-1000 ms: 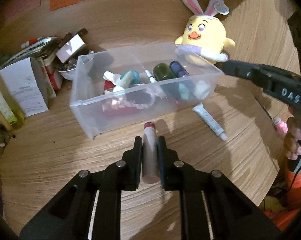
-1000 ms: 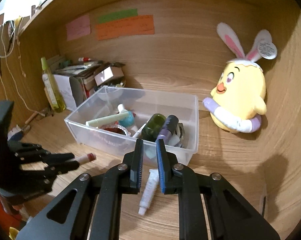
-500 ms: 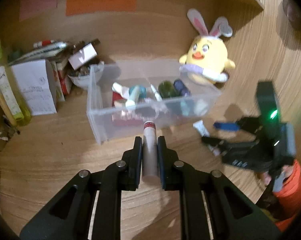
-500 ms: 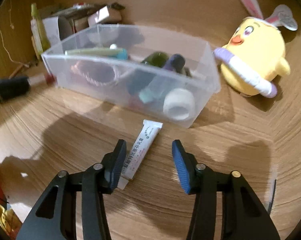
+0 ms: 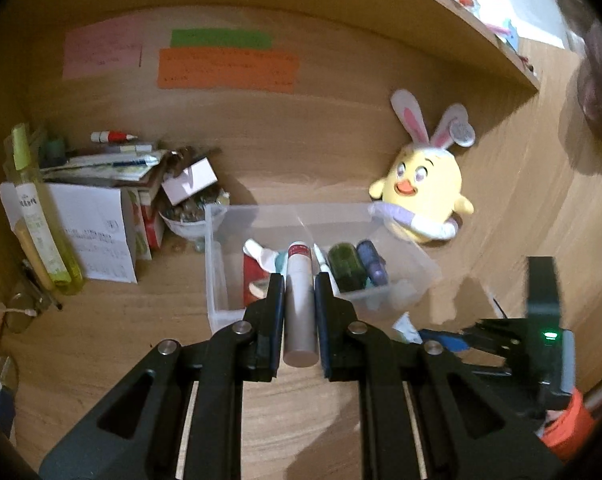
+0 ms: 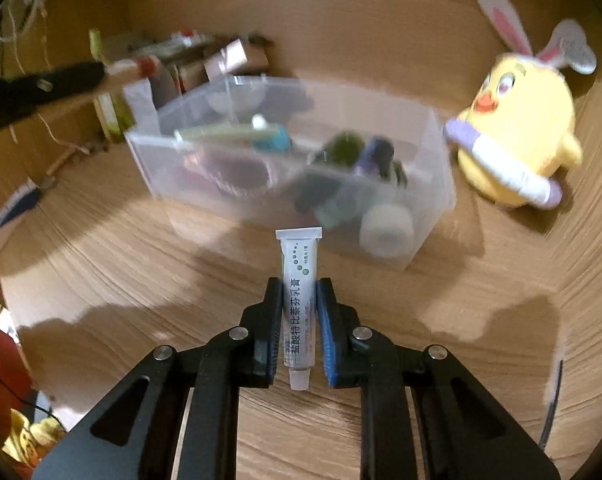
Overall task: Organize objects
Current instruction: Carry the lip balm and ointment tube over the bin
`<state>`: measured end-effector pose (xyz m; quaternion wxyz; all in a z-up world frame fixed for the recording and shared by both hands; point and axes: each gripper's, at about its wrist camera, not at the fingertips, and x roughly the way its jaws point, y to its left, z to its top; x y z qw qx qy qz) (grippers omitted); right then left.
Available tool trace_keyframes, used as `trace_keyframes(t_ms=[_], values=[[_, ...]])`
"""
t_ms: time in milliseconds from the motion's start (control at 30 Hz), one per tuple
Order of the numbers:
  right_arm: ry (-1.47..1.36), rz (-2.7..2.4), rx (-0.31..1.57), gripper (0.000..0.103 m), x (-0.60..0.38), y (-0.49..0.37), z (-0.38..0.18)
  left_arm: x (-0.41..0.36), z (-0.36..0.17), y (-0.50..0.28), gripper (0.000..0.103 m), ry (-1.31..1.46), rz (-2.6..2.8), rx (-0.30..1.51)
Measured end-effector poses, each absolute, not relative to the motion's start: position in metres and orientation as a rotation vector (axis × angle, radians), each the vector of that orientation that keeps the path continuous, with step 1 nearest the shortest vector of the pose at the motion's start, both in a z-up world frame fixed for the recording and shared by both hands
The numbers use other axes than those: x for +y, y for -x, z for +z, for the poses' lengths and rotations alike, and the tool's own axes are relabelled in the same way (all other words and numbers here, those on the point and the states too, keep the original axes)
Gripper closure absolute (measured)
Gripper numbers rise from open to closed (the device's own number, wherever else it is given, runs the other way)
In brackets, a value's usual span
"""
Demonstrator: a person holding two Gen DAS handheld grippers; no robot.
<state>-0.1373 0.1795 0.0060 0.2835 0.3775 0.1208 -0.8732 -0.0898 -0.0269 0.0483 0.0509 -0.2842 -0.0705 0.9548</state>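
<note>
My left gripper (image 5: 298, 280) is shut on a beige tube with a red cap (image 5: 300, 300) and holds it above the near wall of a clear plastic bin (image 5: 215, 264). The bin holds several small bottles and tubes. My right gripper (image 6: 299, 286) is shut on a white ointment tube (image 6: 299, 276) just in front of the bin (image 6: 429, 148), low over the wooden desk. The left gripper with its tube (image 6: 129, 69) shows at the upper left of the right wrist view. The right gripper (image 5: 441, 338) shows at the lower right of the left wrist view.
A yellow chick plush with rabbit ears (image 5: 423, 192) (image 6: 517, 136) sits right of the bin. Boxes, papers and a bowl (image 5: 101, 208) are piled to the left, with a yellow-green bottle (image 5: 41, 216). Sticky notes (image 5: 225, 66) hang on the back wall.
My right gripper opened, moved down to the white tube on the desk and shut on it. My left gripper rose and moved forward over the bin with its tube.
</note>
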Motion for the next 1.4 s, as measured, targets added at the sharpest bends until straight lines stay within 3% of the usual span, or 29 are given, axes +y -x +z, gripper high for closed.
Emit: trace_keyframes(t_ms=[300,533,1400], values=[[-0.812,-2.412,0.23,0.087,0.176,0.154,0.067,-0.03,0.06,0.115,0.089,0.858,2.926,-0.248],[-0.788,-2.462,0.206,0.087,0.164,0.186,0.084,-0.017,0.06,0.149,0.089,0.902,2.902,-0.237],[-1.054,-2.389,0.243,0.087,0.146,0.262,0.012,0.016,-0.017,0.237,0.088,1.226,2.769,-0.183]])
